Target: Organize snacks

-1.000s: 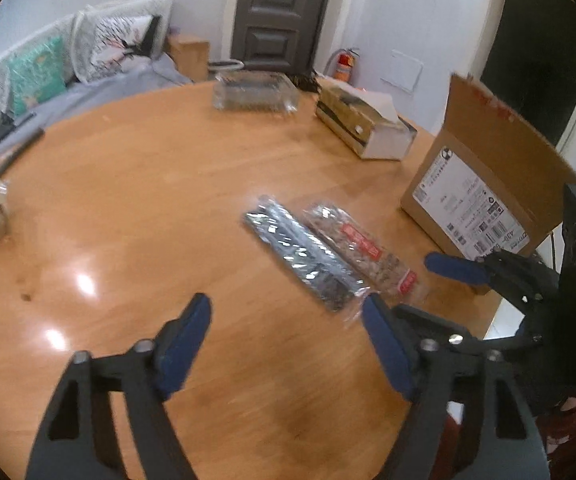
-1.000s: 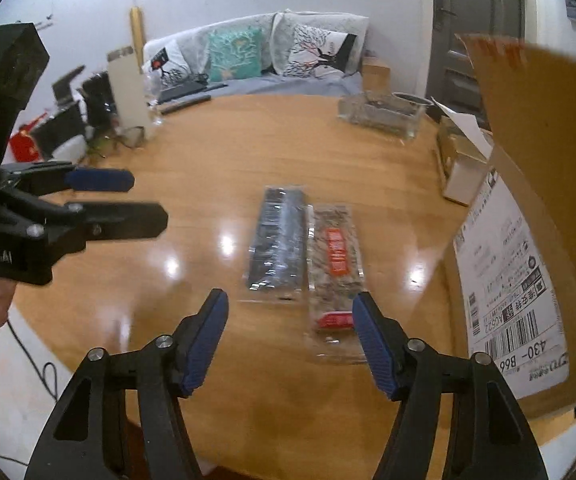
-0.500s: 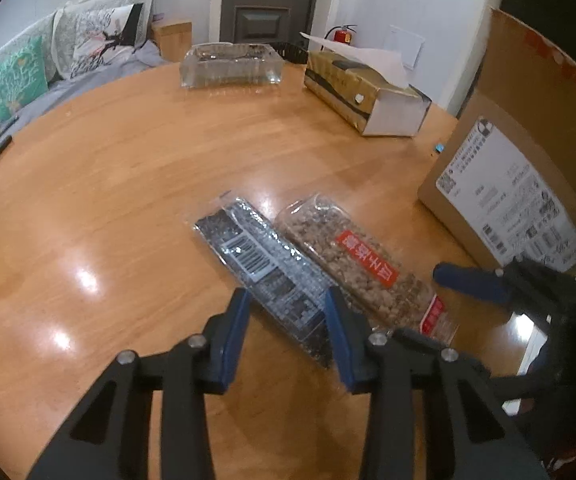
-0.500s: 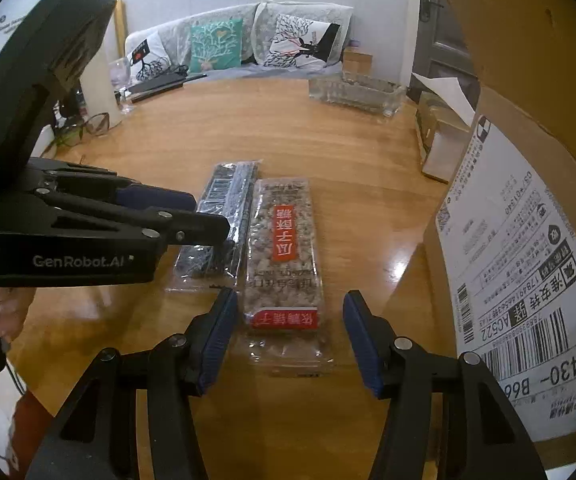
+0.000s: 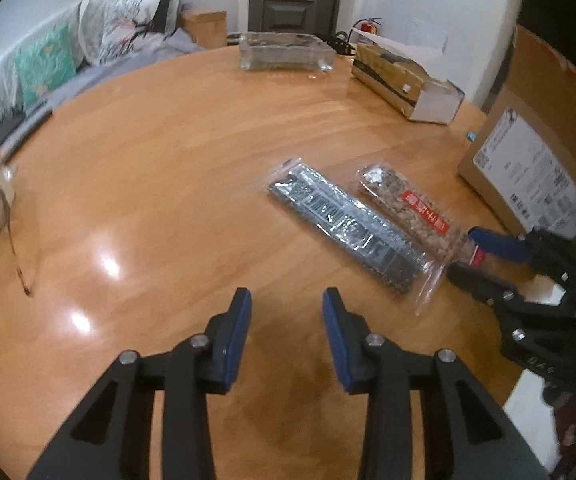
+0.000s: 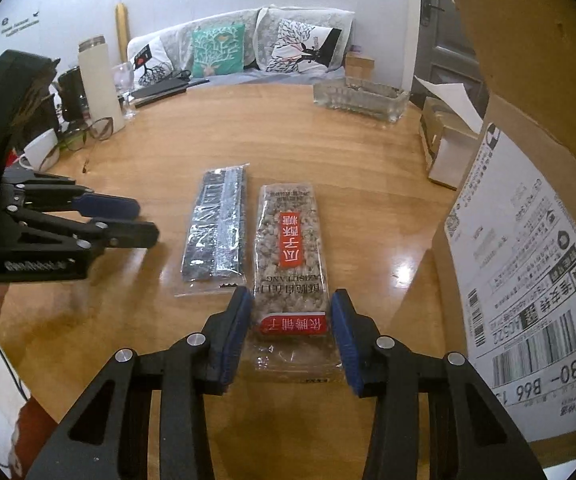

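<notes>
While closing, right gripper (image 6: 292, 332) straddles near end of seed-brittle pack (image 6: 291, 256), pads just outside wrapper edges, not yet pressing by the look; nothing lifted. Pack flat on wooden surface (image 6: 247, 128) near its front edge, long axis running straight away from right gripper, cardboard box (image 6: 528, 248) just to its right. Dark snack pack (image 6: 217, 228) parallel, just beside it on the left. Left gripper (image 5: 285, 332) narrowed and closing too, empty, over bare wood w/ dark pack (image 5: 348, 232) off to its right, lying diagonal. Right hand clearly nearer its target. Hard to tell: whether pads touch film yet; box interior not visible; pack's near seal partly hidden btwn fingers.
</notes>
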